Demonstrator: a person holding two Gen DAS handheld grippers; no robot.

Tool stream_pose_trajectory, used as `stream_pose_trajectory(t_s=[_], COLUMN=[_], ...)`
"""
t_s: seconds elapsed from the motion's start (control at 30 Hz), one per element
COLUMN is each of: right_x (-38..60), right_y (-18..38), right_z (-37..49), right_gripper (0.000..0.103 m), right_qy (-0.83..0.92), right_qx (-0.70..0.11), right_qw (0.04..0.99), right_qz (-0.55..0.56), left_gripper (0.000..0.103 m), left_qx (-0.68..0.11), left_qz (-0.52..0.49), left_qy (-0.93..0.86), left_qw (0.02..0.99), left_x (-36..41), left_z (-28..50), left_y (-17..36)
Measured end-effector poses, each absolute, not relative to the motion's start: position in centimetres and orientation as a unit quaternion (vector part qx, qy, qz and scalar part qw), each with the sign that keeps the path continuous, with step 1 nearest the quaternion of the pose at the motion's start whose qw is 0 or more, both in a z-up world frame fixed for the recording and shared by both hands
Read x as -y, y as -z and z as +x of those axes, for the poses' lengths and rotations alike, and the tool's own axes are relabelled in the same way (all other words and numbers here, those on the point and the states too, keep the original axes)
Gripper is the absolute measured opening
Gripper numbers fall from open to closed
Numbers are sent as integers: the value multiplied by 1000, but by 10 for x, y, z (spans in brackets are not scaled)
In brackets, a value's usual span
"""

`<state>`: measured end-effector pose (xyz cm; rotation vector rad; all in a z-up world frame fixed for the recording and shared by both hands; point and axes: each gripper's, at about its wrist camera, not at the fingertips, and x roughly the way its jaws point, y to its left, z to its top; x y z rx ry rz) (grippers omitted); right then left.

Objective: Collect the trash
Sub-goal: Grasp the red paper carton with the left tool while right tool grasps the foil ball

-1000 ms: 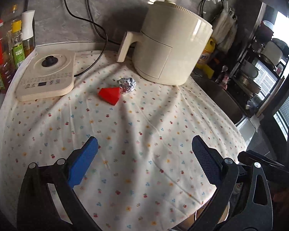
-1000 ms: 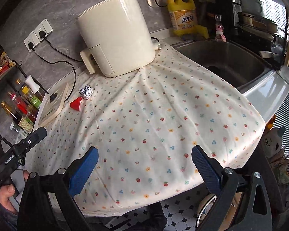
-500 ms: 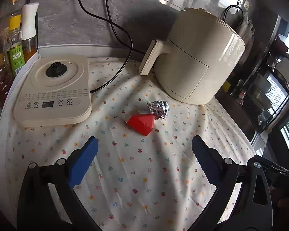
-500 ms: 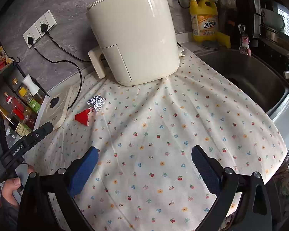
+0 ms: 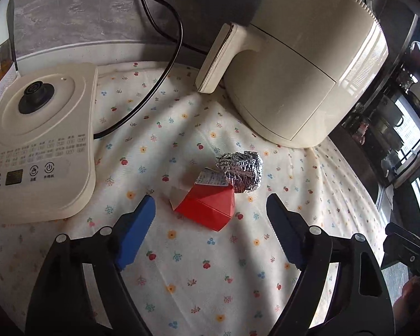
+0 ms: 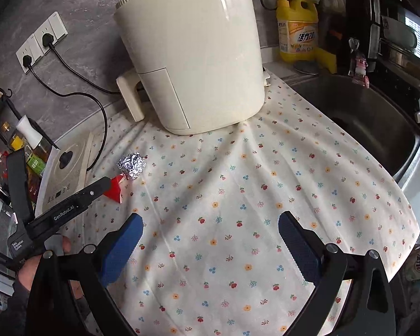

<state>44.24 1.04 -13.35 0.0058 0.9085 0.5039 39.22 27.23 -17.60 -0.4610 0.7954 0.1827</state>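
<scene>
Our left gripper has just been closing yet stands spread, touching nothing; the red carton lies just ahead between its 2 jaws, foil ball touching behind it.

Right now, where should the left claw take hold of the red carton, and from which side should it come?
Probably across the red carton's folded body, coming down from above on the near side. It lies flat on the cloth with the foil ball touching its far end, so gripping there risks catching the foil.
</scene>
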Motion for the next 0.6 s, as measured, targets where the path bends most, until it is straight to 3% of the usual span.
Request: stream_pose_trajectory(t_s=[0.13, 0.2, 0.43, 0.6], right_x=[-23, -29, -61, -91], right_y=[134, 135, 142, 144], right_z=[447, 451, 463, 468], right_gripper=[95, 95, 94, 85], right_qy=[-240, -240, -260, -289], right_qx=[-436, -438, -444, -448], right_qw=[867, 866, 857, 846], right_qz=[-12, -17, -24, -31], left_gripper=[70, 52, 47, 47], left_qx=[-395, -400, -373, -359], left_qz=[-223, -231, -214, -216], left_qy=[-88, -84, -88, -108], left_qw=[887, 883, 899, 902], left_x=[-276, -279, -290, -313], left_z=[403, 405, 387, 372], left_y=[188, 191, 164, 153])
